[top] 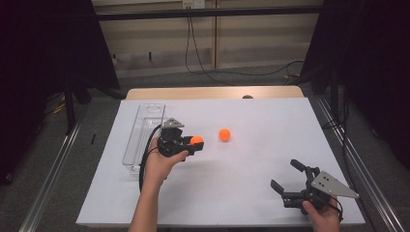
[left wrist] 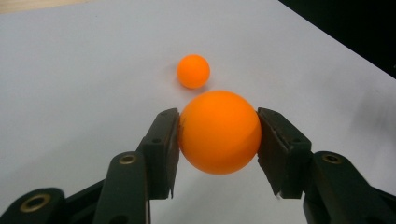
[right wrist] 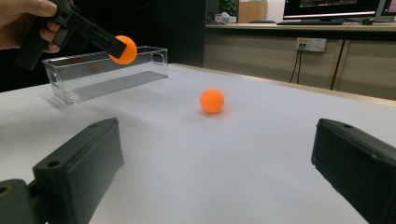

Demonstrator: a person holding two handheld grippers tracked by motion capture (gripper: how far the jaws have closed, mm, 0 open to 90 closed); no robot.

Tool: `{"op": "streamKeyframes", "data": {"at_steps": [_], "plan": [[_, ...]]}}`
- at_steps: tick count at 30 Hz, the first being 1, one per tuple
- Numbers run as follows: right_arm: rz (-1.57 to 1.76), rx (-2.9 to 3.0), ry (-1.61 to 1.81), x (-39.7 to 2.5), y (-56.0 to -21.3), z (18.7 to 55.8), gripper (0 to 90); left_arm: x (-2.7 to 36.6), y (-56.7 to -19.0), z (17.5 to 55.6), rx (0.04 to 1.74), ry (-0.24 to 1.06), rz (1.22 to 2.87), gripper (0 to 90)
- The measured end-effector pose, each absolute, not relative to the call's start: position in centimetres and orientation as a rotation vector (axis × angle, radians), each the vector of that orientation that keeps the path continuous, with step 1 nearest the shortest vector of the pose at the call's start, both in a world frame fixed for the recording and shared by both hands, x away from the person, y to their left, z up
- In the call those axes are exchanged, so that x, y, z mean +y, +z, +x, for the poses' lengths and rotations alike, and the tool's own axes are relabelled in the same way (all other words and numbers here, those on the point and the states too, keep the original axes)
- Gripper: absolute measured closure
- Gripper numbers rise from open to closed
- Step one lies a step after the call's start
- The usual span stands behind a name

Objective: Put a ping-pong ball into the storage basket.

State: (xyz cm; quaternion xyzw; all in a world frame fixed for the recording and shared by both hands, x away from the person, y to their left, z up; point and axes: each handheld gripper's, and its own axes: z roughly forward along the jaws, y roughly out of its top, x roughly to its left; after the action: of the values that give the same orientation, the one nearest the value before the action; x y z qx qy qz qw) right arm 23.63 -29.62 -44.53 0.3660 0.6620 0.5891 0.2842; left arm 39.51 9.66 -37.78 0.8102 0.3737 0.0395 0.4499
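My left gripper [top: 196, 143] is shut on an orange ball [top: 196, 140], held above the white table just right of the clear bin. In the left gripper view the held ball [left wrist: 219, 132] sits squeezed between both pads, clear of the surface. A second orange ball [top: 224, 135] rests on the table a little further right; it also lies ahead in the left gripper view [left wrist: 193, 71] and mid-table in the right gripper view [right wrist: 212, 101]. My right gripper [top: 287, 177] stands open near the front right, nothing between its jaws. The held ball [right wrist: 123, 49] hangs in front of the bin there.
A long clear plastic bin [top: 143, 137] lies lengthwise at the table's left side, seemingly with nothing in it [right wrist: 105, 70]. The white table sheet [top: 251, 116] ends at a wooden strip at the back. Metal rails flank the table.
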Motion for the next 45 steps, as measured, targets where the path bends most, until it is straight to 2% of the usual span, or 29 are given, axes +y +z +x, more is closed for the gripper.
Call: {"op": "streamKeyframes", "data": {"at_steps": [45], "plan": [[0.979,1.772,1.577,-29.6,-44.5,23.6,1.8,12.2,-37.1,39.7,0.986,0.158,1.973,50.9]]}}
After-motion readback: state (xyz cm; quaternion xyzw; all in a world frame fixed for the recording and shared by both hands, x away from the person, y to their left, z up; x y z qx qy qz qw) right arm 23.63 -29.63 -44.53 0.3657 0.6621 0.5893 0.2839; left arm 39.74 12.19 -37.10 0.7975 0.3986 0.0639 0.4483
